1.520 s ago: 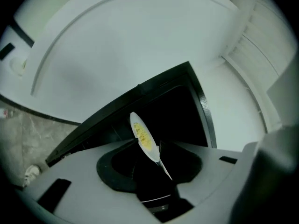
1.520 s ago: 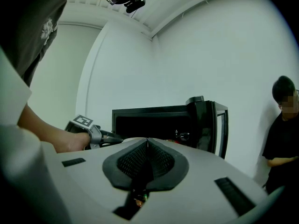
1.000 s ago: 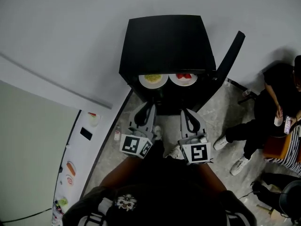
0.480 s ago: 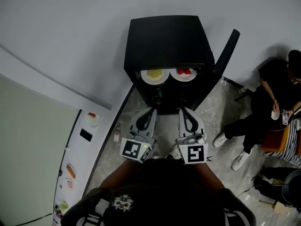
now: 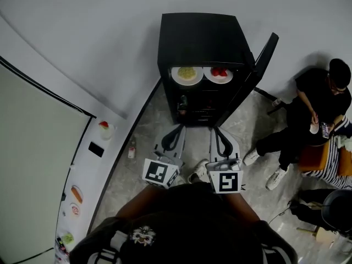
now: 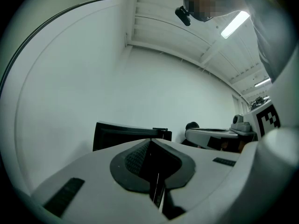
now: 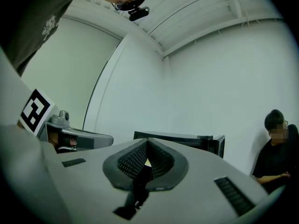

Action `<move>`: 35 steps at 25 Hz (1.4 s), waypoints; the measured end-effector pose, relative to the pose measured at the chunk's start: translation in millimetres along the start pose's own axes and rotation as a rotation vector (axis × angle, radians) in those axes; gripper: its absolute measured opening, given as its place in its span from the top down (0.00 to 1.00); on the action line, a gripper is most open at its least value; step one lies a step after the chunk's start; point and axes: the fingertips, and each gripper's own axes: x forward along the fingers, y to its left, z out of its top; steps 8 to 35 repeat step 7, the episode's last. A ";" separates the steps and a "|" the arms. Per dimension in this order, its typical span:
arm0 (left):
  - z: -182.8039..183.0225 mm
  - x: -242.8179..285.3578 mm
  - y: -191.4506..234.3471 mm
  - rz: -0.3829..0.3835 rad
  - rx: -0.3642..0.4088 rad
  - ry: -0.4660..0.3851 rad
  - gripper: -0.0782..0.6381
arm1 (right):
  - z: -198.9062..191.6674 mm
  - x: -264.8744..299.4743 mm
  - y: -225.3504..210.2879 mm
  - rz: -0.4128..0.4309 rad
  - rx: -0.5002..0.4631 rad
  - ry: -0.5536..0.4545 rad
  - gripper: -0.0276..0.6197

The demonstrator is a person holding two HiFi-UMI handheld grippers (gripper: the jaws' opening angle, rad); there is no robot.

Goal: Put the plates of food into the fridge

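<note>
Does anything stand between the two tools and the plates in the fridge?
Nothing visible does. The fridge door is open at the right; the yellow-food plate and red-food plate sit inside at the top, with only bare floor before the left tool and right tool.

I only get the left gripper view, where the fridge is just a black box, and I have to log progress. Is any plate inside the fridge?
Observer: Yes. The head view shows a plate of yellow food and a plate of red food side by side, high inside the fridge.
Operator: Is its door closed?
Observer: No, the door stands open on the right-hand side of that picture.
Operator: What is the right hand-held gripper doing?
Observer: The right hand-held gripper has its jaws together with nothing between them.
</note>
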 end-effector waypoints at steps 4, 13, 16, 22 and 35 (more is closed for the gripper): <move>4.6 -20.0 -4.4 -0.007 0.000 -0.011 0.86 | 9.0 -12.2 17.9 0.000 0.004 -0.006 0.92; 6.7 -33.1 -5.5 -0.012 0.003 -0.017 0.86 | 14.6 -19.7 30.6 0.001 0.018 -0.006 0.92; 6.7 -33.1 -5.5 -0.012 0.003 -0.017 0.86 | 14.6 -19.7 30.6 0.001 0.018 -0.006 0.92; 6.7 -33.1 -5.5 -0.012 0.003 -0.017 0.86 | 14.6 -19.7 30.6 0.001 0.018 -0.006 0.92; 6.7 -33.1 -5.5 -0.012 0.003 -0.017 0.86 | 14.6 -19.7 30.6 0.001 0.018 -0.006 0.92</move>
